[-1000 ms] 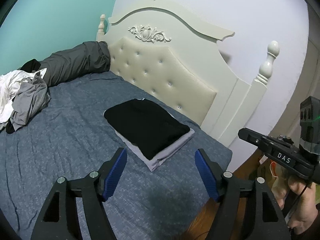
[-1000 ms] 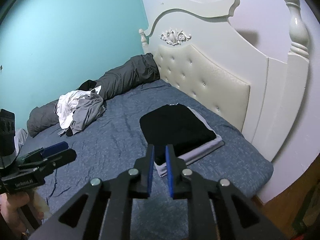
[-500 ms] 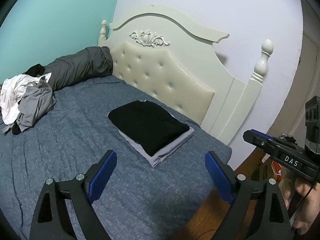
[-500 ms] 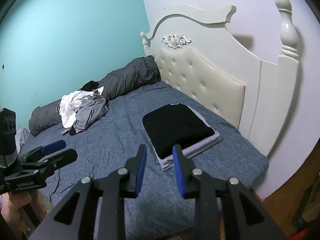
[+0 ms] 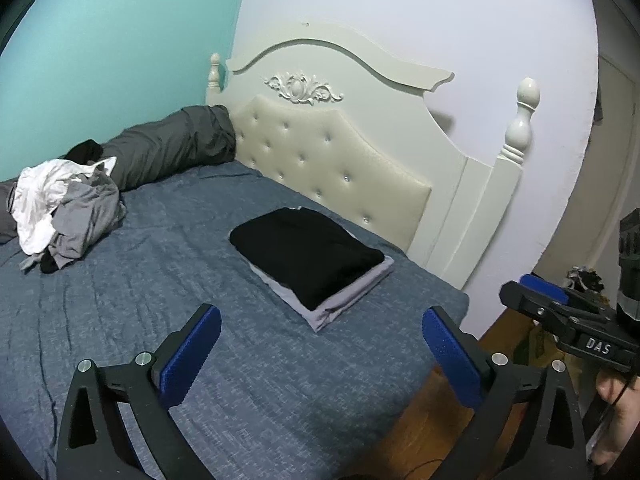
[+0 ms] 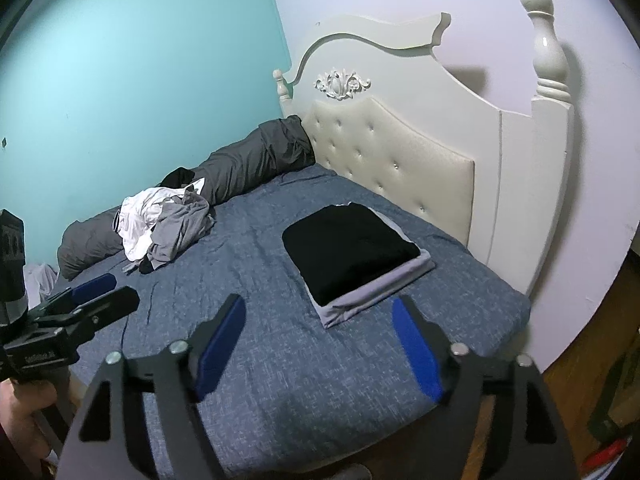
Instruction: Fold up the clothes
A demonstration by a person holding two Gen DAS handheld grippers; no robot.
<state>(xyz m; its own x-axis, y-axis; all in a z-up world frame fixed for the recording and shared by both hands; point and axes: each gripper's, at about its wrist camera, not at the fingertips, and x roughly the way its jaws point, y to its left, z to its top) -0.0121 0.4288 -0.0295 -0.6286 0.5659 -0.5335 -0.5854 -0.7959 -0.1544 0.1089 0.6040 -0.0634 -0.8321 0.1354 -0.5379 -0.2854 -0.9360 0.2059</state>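
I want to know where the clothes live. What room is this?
Most likely a bedroom: a bed with a blue cover, a cream tufted headboard, and a folded stack beside a loose clothes pile.

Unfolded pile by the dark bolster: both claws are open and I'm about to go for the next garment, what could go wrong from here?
1. The unfolded pile tangles white and grey pieces, so an open right claw may pinch two at once.
2. The folded stack lies between the claws and the pile; a dragged garment could scuff it.
3. The stack sits near the bed's edge; a nudge from the left claw might push it off.
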